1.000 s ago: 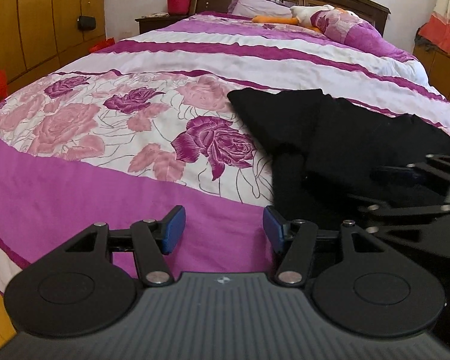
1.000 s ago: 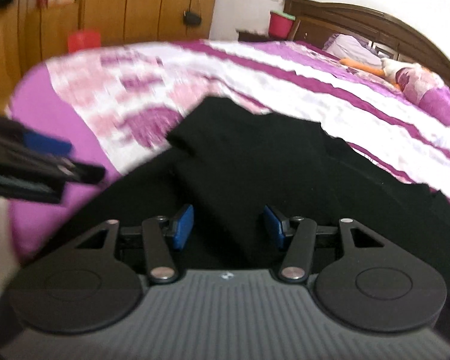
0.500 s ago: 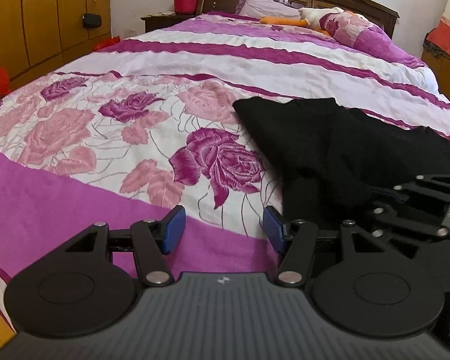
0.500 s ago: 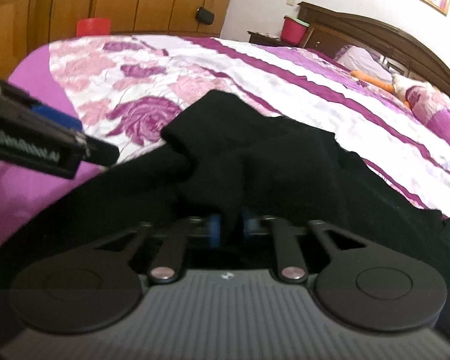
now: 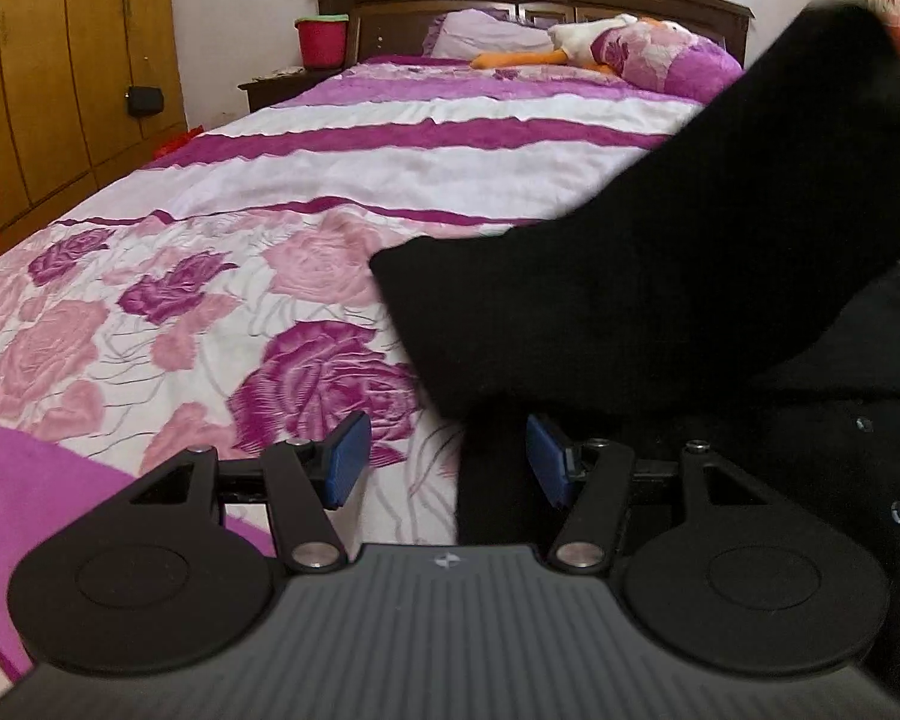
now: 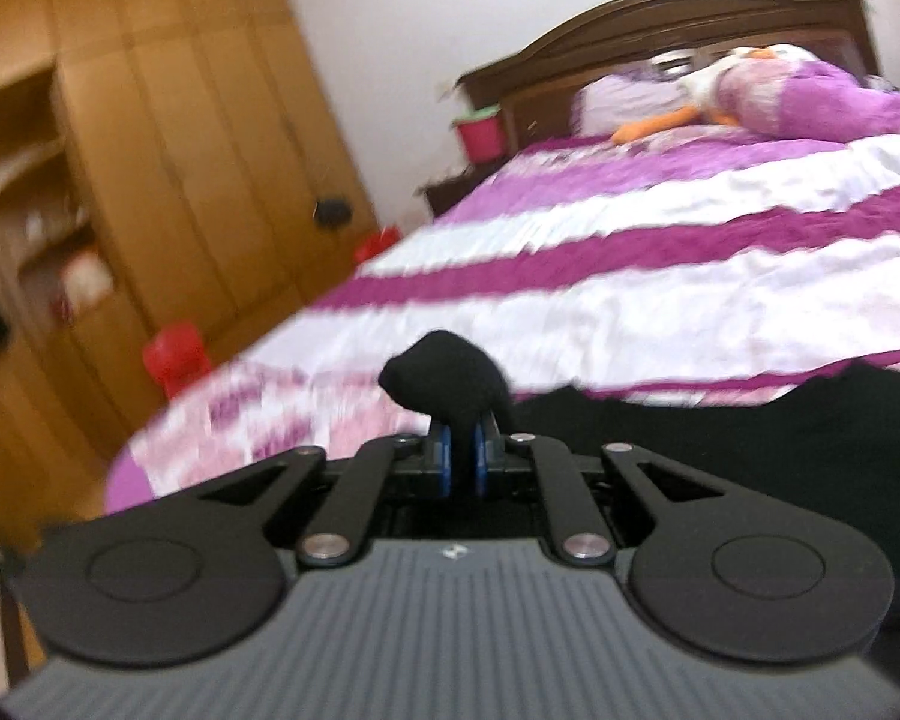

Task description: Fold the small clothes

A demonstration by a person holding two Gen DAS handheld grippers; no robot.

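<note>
A black garment [image 5: 630, 312] lies on the bed's floral cover at the right of the left wrist view, with one part pulled up and to the right toward the top corner. My left gripper [image 5: 444, 462] is open, low over the bed; a strip of the black cloth lies between its blue pads. My right gripper [image 6: 459, 462] is shut on a bunch of the black garment [image 6: 444, 375] and holds it lifted above the bed. The right wrist view is blurred.
The bed [image 5: 342, 180] has a purple, white and rose-patterned cover. Pillows and a stuffed duck [image 5: 570, 48] lie by the dark headboard. A red bucket [image 5: 321, 42] stands on a nightstand. Wooden wardrobes [image 5: 60, 72] line the left wall. A red stool [image 6: 177, 360] stands beside the bed.
My right gripper closed on the black garment and lifted it up and away. My left gripper moved forward toward the garment's near strip and stayed open.
</note>
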